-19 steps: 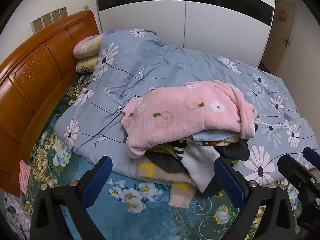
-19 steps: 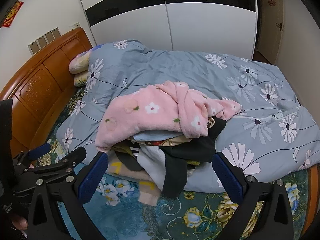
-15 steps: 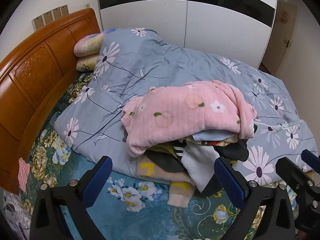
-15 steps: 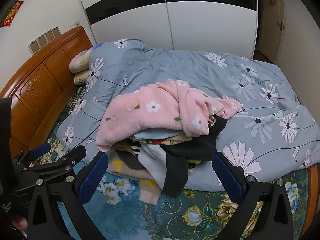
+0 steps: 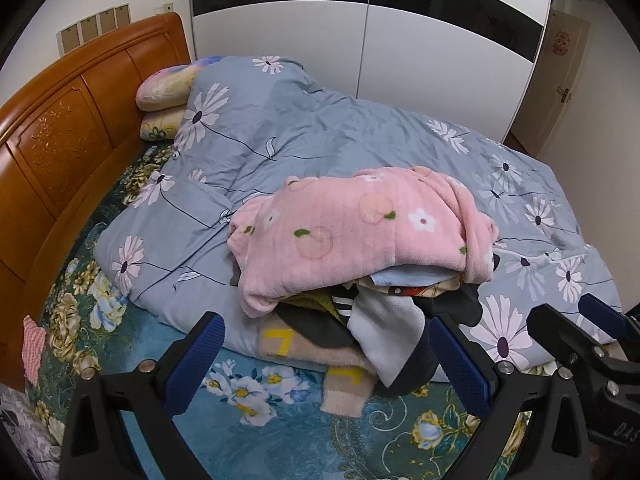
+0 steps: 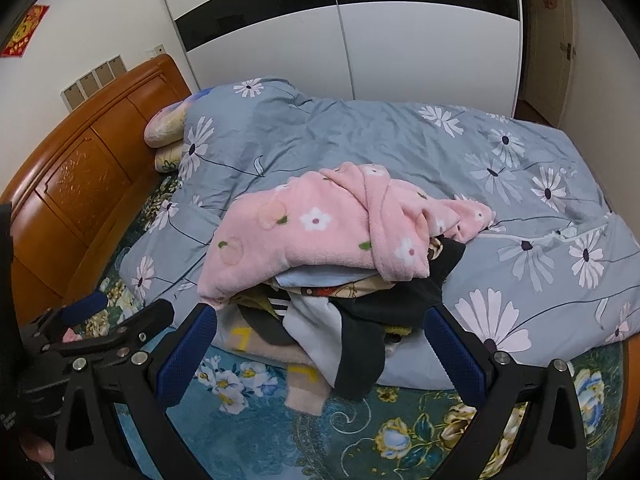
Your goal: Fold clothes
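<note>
A heap of clothes lies on the bed, topped by a pink fleece garment (image 5: pixel 360 236) (image 6: pixel 316 236) with flower prints. Under it show a pale blue piece (image 5: pixel 412 276), a white fleece piece (image 5: pixel 388 332) (image 6: pixel 316 332), black garments (image 6: pixel 380 312) and a beige knit with yellow marks (image 5: pixel 304 344) (image 6: pixel 260 344). My left gripper (image 5: pixel 328 364) is open, short of the heap's near edge, nothing between its blue pads. My right gripper (image 6: pixel 320 356) is open too, also just before the heap. Each gripper shows at the other view's edge.
A grey-blue daisy quilt (image 5: pixel 340 136) (image 6: pixel 400 140) covers most of the bed, over a teal floral sheet (image 5: pixel 272 432) (image 6: pixel 400 432). Pillows (image 5: pixel 164 88) lie by the wooden headboard (image 5: pixel 60 128). A white wardrobe (image 5: pixel 360 40) stands behind. A pink checked cloth (image 5: pixel 34 344) lies at left.
Both views have shifted slightly; the heap sits a little lower and nearer in frame. Both grippers stay open and nothing has been touched.
</note>
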The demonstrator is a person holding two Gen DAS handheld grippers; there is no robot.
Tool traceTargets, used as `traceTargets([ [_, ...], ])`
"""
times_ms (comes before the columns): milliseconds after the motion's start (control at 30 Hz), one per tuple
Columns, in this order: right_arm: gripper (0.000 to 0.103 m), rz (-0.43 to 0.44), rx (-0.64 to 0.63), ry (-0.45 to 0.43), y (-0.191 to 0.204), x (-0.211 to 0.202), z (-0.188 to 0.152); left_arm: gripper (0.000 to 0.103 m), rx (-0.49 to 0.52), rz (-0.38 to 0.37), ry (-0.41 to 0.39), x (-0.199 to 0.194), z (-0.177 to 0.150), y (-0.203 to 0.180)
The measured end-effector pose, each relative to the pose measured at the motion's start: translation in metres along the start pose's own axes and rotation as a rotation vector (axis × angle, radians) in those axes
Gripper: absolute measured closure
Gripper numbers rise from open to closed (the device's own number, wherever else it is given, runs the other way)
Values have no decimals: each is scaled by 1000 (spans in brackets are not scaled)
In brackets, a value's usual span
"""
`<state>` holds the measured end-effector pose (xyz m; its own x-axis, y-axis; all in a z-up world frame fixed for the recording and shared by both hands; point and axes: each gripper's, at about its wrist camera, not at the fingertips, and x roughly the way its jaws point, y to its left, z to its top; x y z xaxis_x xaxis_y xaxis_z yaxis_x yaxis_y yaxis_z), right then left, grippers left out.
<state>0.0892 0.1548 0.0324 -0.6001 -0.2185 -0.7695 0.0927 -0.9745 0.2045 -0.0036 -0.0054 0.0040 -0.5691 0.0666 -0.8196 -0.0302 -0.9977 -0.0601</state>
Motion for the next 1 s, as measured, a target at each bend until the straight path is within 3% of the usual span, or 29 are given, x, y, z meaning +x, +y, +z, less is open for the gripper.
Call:
traceTargets([
  [300, 0, 29, -28, -14, 1, 2, 3, 0, -19, -25, -15, -1, 2, 1],
  [500, 0, 64, -52, -28, 3, 2, 8, 0, -5, -21, -88, -5, 4, -2],
  [733, 0, 96, -85, -25, 5, 10, 12, 0, 18, 9, -86, -1, 7, -3],
  [1000, 0, 88, -89, -19, 5, 17, 15, 0, 6, -15, -78, 2, 10, 5],
])
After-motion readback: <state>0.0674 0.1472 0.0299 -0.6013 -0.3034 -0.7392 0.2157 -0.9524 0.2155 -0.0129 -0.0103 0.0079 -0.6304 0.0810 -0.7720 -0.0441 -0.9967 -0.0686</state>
